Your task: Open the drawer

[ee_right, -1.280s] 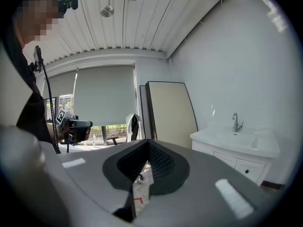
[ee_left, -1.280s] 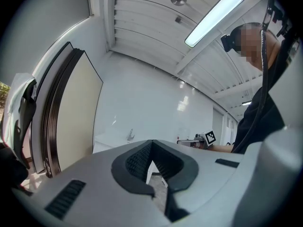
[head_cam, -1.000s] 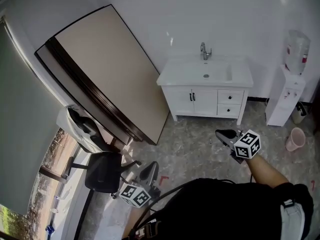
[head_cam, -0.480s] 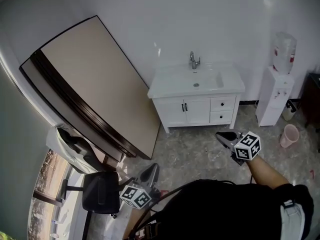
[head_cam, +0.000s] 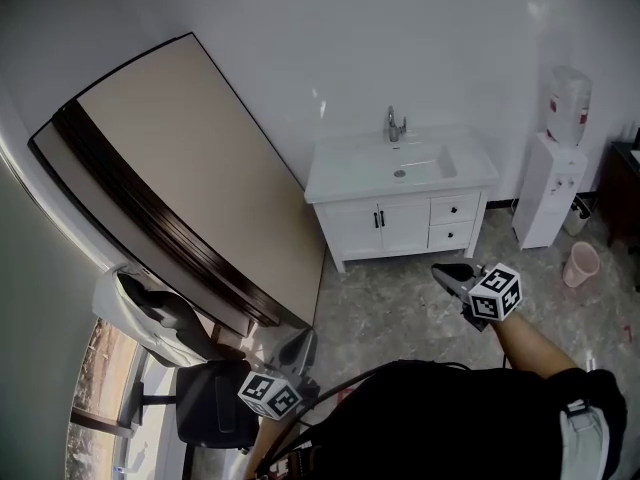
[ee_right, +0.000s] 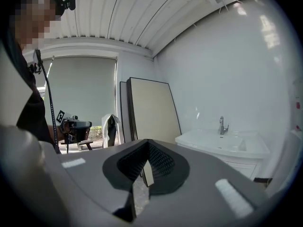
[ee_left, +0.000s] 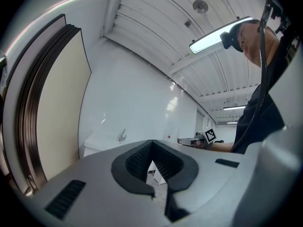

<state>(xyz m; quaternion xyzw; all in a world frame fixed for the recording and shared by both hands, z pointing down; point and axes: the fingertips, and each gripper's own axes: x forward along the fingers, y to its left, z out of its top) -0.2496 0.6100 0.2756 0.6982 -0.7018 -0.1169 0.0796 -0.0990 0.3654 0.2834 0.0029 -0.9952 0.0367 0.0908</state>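
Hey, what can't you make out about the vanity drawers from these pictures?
- Head view: the white vanity has two small drawers whose knobs are too small to tell their shape.
- Left gripper view: the left hand-held gripper's grey body hides those drawers.
- Head view: the right edge cuts off a dark cabinet.

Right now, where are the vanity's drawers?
In the head view, the two drawers are stacked on the right side of the white vanity, beside its double doors and left of the water dispenser.

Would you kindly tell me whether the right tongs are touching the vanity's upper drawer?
Apart. The head view shows a stretch of floor between the right tongs and the upper drawer of the vanity.
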